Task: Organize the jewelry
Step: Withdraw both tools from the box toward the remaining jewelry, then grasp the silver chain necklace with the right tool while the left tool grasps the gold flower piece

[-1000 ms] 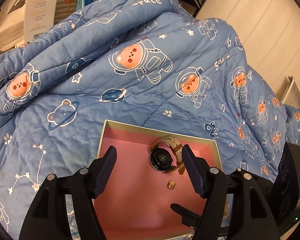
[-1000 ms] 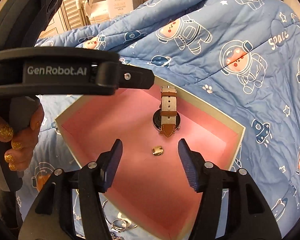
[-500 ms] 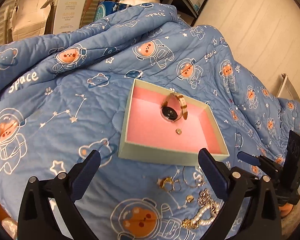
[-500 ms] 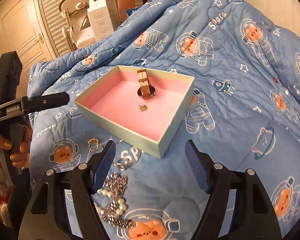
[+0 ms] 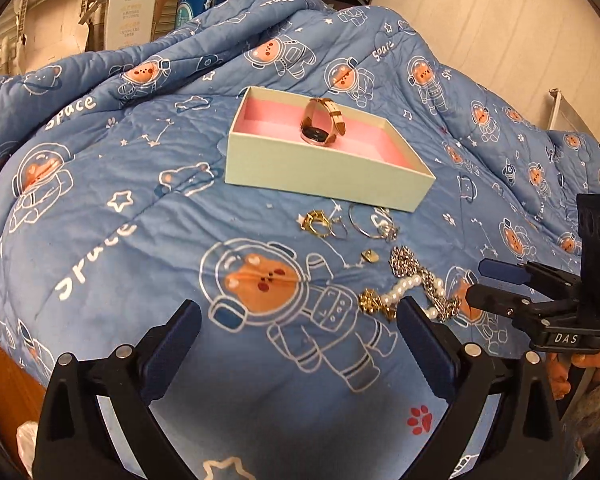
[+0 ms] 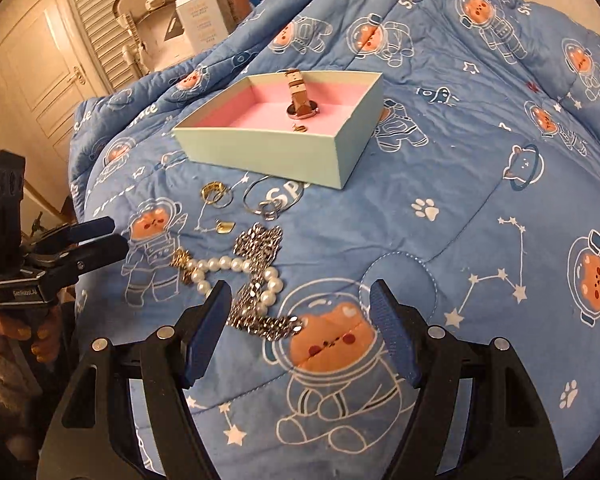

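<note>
Both grippers hang over the blue blanket (image 5: 100, 208) with jaws spread wide, holding nothing. The left gripper (image 5: 300, 332) and right gripper (image 6: 300, 308) are near the loose jewelry (image 6: 256, 272). The watch (image 5: 320, 124) sits in the pink box (image 5: 324, 176).

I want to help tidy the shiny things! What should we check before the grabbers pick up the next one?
1. Left gripper open with nothing in it: ok.
2. Right gripper open with nothing in it: ok.
3. Box open with bare pink floor left: ok.
4. Watch and a small gold piece already in the box: ok.
5. Jewelry on the blanket lying apart: not ok; the pearl strand and silver chain overlap.
6. Small gold charm lies alone: ok.
</note>
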A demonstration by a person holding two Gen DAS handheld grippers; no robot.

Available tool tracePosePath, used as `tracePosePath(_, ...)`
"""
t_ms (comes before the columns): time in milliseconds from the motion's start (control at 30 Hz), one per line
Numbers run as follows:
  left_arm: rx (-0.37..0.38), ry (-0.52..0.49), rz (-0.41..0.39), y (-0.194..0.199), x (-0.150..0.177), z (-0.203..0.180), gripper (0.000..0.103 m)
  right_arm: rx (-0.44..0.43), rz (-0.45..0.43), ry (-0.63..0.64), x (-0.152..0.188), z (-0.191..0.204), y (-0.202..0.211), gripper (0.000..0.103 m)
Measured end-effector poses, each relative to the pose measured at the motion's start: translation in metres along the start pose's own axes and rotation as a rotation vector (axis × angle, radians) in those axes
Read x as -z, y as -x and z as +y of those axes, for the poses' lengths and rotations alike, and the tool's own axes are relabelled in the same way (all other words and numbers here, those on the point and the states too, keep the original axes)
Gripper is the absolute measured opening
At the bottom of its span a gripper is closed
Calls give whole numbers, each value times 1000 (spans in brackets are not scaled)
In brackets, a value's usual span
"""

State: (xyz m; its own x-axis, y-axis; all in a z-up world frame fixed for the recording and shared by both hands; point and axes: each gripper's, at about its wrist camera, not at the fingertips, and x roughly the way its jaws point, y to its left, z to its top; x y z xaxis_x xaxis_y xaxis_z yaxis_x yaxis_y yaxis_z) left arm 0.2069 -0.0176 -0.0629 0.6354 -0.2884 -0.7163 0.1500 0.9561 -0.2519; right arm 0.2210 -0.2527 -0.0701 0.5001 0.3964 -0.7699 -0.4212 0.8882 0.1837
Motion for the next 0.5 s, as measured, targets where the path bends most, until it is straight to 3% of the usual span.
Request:
tracePosePath(167,-3,-34,20,-3,15,-9,96,-9,26,160,11,20,-5,65)
tracePosePath(367,-21,-87,25,-5,18,-18,96,1,57,259,10,26,-24,55)
tracePosePath(500,-40,-134,18,-7,17,-24,94,2,67,322,13,33,-28,37)
